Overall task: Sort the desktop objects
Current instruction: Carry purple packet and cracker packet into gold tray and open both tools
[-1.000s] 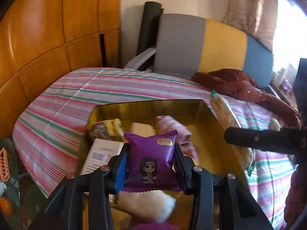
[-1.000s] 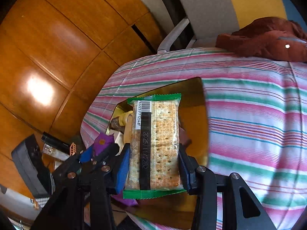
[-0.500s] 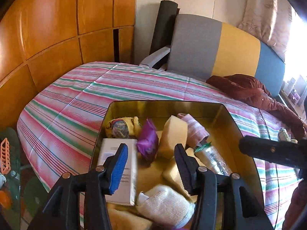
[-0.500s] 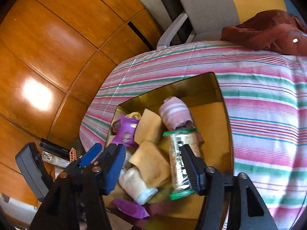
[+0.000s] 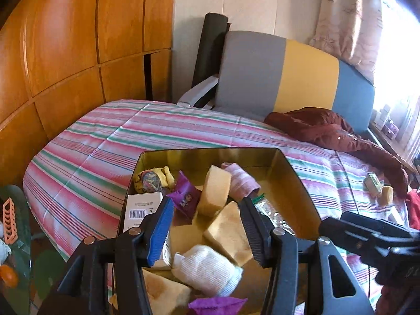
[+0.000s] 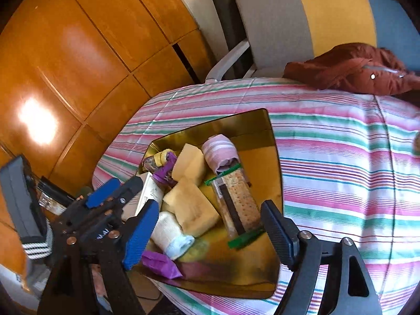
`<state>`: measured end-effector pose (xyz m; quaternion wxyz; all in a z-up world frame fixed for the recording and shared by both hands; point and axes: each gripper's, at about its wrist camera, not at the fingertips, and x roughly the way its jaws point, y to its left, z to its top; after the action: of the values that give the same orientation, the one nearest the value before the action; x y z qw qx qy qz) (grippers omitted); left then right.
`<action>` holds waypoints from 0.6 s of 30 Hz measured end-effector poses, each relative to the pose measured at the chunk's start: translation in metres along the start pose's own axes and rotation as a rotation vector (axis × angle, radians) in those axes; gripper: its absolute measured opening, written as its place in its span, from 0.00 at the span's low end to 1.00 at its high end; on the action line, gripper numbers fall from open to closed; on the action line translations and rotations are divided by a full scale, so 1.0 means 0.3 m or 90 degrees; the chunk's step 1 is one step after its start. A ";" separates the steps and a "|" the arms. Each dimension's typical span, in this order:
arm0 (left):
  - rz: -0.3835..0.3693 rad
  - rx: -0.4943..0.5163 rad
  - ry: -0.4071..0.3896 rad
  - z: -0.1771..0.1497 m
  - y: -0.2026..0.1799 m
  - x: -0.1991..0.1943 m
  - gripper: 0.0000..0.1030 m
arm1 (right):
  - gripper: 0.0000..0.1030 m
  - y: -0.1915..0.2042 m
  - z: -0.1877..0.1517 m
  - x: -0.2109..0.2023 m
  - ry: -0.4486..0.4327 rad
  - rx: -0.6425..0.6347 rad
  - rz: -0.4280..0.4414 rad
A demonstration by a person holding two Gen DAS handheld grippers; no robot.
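Now both grippers, left (image 5: 207, 232) and right (image 6: 210, 232), hang released above the tin (image 6: 273, 162). Inside: crackers (image 6: 237, 200) at 3 o'clock, sponges (image 6: 190, 206) centre, purple packet (image 5: 185, 200) and box (image 5: 141, 210) at 9, socks (image 5: 206, 270) at 6.

glossy gold metal on the tray (image 6: 271, 141), mirror-smooth along its walls. inside the tray: clear shiny plastic around the cracker pack (image 6: 237, 199), crinkly purple foil on the snack packet (image 5: 185, 199), porous matt foam on the yellow sponges (image 6: 191, 207), ribbed white knit on the rolled sock (image 5: 207, 266), smooth printed card on the white box (image 5: 140, 207). under the tray, soft matt striped cloth (image 5: 105, 144). behind the tray, polished, glossy wood panels (image 6: 78, 52).
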<state>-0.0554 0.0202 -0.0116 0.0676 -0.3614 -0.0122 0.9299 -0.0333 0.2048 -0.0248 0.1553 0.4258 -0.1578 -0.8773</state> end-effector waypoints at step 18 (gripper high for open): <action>-0.039 0.066 -0.007 -0.040 -0.129 -0.077 0.52 | 0.80 -0.100 -0.097 -0.121 -0.033 0.006 -0.057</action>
<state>-0.0260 0.0551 -0.0023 0.1147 -0.3517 0.0243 0.9287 0.0071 0.2426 -0.0289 0.1097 0.4100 -0.1471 -0.8934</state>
